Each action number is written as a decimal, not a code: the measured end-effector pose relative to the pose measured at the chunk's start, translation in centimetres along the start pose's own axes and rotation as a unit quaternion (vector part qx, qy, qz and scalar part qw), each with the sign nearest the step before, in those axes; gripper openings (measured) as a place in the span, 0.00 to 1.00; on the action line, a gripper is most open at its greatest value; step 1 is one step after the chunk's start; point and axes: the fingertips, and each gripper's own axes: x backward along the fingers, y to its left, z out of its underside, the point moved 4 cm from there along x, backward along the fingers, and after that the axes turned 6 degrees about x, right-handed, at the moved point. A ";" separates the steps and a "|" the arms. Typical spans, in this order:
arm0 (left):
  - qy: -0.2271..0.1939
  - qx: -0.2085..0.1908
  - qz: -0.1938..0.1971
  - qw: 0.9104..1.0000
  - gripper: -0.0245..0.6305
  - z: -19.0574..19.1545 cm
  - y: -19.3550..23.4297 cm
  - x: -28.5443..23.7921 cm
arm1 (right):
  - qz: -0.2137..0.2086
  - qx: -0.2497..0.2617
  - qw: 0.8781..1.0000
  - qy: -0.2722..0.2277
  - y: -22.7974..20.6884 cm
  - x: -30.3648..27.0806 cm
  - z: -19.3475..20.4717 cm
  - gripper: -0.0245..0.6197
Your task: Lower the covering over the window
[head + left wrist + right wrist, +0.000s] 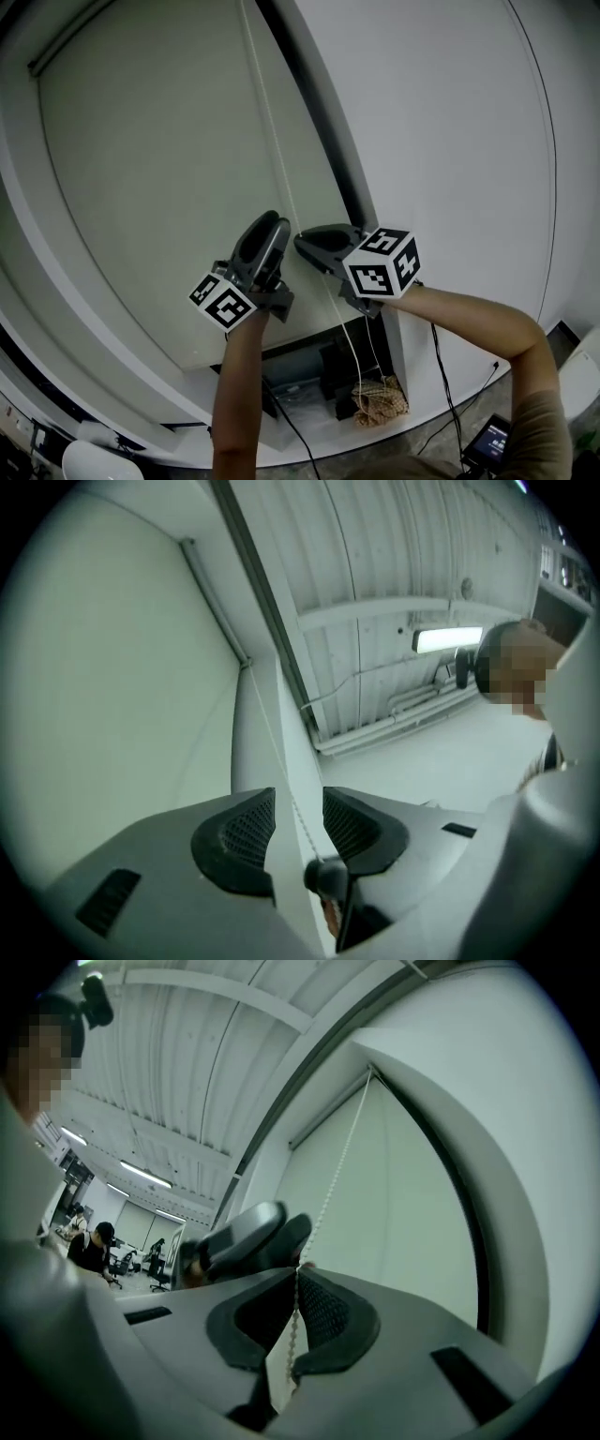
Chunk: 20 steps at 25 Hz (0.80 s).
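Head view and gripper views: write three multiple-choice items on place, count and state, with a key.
1. In the head view, against the blind, the bead chain hangs at the: A right edge; B middle; C left edge.
2. Grippers in the head view: A one; B two; C three.
3. The right gripper is: A open, empty; B shut on nothing; C shut on the bead chain.
Key: 1 A, it runs beside the dark window frame; 2 B, two show side by side; 3 C, it clamps the beads.

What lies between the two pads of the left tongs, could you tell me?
The bead cord runs through the gap of the open left tongs, unclamped, as the left gripper view shows.
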 end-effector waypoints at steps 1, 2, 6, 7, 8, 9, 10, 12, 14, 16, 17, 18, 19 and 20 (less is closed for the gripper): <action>0.022 -0.014 -0.008 1.000 0.27 -0.2 0.6 -1.4 | 0.001 0.001 1.000 0.004 -0.1 0.0 0.7 0.06; 0.043 -0.022 -0.013 0.999 0.27 -0.2 1.2 -2.6 | 0.003 -0.003 1.000 0.003 -0.3 -0.1 1.0 0.06; 0.072 0.017 -0.004 0.997 0.11 0.2 1.7 -4.2 | 0.009 -0.017 1.000 0.004 -0.8 -0.1 0.6 0.06; 0.064 0.027 -0.004 0.998 0.08 0.1 1.7 -4.0 | 0.007 -0.012 1.000 0.009 -0.9 -0.1 0.5 0.06; 0.057 0.031 -0.006 0.998 0.07 0.1 1.8 -3.7 | 0.002 -0.001 1.000 0.013 -0.9 -0.1 0.5 0.06; 0.050 0.031 -0.008 0.998 0.07 0.1 2.1 -3.5 | -0.008 0.015 1.000 0.015 -0.7 0.1 0.5 0.06; 0.046 0.031 -0.010 0.998 0.07 0.2 2.5 -3.2 | -0.019 0.031 0.999 0.013 -0.5 0.5 0.6 0.07; 0.048 0.028 -0.013 0.998 0.07 0.8 2.8 -2.3 | -0.024 0.052 0.998 -0.010 -0.1 2.0 0.0 0.19; 0.059 0.020 -0.014 0.998 0.07 2.0 1.6 -0.8 | 0.002 0.057 0.997 -0.049 -0.2 3.2 -2.1 0.21; 0.066 0.018 -0.009 0.998 0.07 3.5 -0.4 0.8 | 0.028 0.043 0.996 -0.072 -1.0 3.1 -4.7 0.21; 0.069 0.021 -0.005 0.997 0.07 4.3 -1.4 1.4 | 0.030 0.028 0.996 -0.073 -1.5 2.6 -5.6 0.21; 0.073 0.022 -0.001 0.997 0.07 5.1 -2.3 1.9 | 0.024 0.008 0.997 -0.069 -1.8 1.8 -6.1 0.21; 0.079 0.023 0.001 0.997 0.07 6.0 -3.1 2.2 | 0.012 -0.013 0.998 -0.063 -2.1 0.9 -6.3 0.21; 0.084 0.023 0.002 0.996 0.07 6.8 -3.6 2.4 | -0.001 -0.033 0.998 -0.056 -2.2 0.2 -6.4 0.21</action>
